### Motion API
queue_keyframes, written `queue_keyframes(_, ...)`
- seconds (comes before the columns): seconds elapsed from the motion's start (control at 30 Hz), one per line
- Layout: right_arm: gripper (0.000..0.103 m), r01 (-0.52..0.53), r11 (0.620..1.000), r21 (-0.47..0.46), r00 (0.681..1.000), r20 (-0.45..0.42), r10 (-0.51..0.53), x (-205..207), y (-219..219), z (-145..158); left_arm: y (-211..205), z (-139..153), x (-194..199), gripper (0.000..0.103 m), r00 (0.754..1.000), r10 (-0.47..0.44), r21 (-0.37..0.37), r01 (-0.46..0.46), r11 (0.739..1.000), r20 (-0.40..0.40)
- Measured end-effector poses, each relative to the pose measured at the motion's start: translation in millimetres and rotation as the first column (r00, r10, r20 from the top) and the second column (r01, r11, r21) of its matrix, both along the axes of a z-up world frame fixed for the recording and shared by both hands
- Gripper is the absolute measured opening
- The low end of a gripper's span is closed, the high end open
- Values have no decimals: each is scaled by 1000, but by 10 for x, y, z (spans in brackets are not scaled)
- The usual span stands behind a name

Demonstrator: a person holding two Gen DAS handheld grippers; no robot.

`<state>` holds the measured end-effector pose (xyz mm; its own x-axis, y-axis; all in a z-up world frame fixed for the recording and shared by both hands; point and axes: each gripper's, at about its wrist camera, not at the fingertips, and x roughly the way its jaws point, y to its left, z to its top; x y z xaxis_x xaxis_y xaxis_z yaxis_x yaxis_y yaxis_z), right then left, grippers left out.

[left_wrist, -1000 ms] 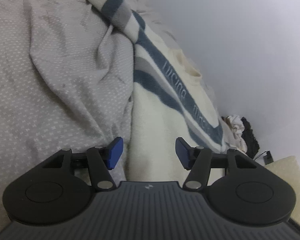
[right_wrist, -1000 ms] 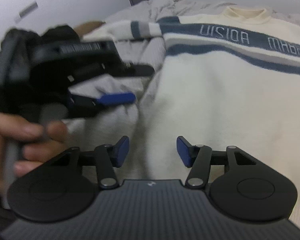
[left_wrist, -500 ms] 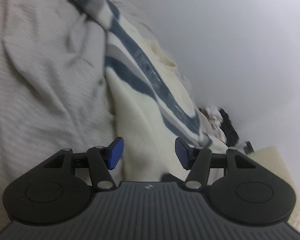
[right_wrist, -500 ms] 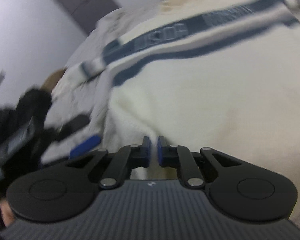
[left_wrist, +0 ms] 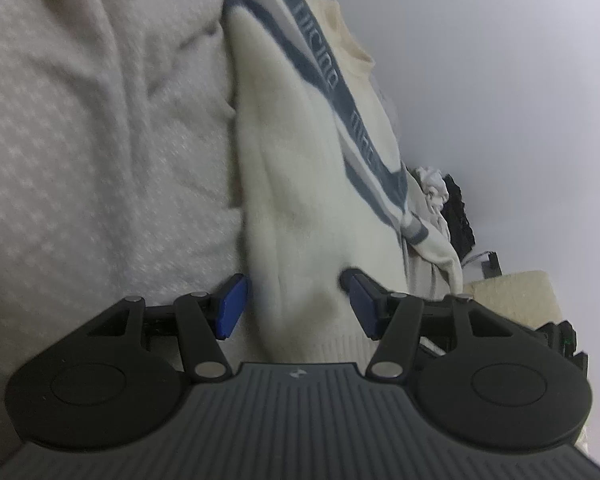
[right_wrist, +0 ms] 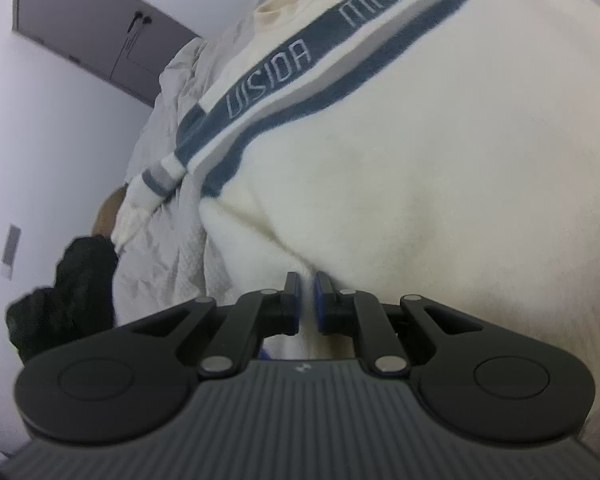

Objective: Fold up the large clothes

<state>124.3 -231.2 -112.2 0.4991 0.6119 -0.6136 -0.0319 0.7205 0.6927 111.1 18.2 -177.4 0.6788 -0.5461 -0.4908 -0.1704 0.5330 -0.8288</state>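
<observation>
A cream sweater (left_wrist: 300,184) with blue and grey chest stripes and lettering lies spread on a pale grey bedspread (left_wrist: 100,140). My left gripper (left_wrist: 298,306) is open at the sweater's lower side edge, where a raised fold of the knit sits between the blue pads without being pressed. In the right wrist view the sweater (right_wrist: 420,160) fills the frame. My right gripper (right_wrist: 306,300) is shut on a pinch of its cream fabric near the ribbed hem, and the cloth puckers toward the pads.
The bedspread (right_wrist: 160,264) bunches up to the left of the sweater. A fuzzy black garment (right_wrist: 60,292) lies at the bed's edge, seen also as a black heap (left_wrist: 456,216) past the sleeve. A cream cushion (left_wrist: 512,296) and a grey cabinet (right_wrist: 92,28) stand by the white walls.
My right gripper rolled, slid onto the sweater's lower part and shut on its fabric. My left gripper moved down and closer to the sweater's edge, staying open.
</observation>
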Motion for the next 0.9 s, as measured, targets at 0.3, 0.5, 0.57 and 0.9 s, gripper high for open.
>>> queue_keyframes(0.3, 13, 26, 1000, -11, 999, 44, -25, 31, -17, 83, -103, -52, -34, 46, 999, -40, 18, 41, 999, -26)
queue_keyframes(0.5, 13, 11, 999, -31, 999, 52, -9, 36, 7, 97, 4, 93, -227, 15, 1000, 9, 12, -9, 1000, -28)
queue_keyframes(0.57, 13, 3, 999, -44, 998, 63, 0, 8, 8, 114, 47, 222, -317, 13, 1000, 18, 14, -18, 1000, -11)
queue_keyframes(0.9, 13, -87, 992, -94, 990, 105, 97, -193, 139, 209, 407, 795, -833, 7, 992, 110, 57, -114, 992, 66)
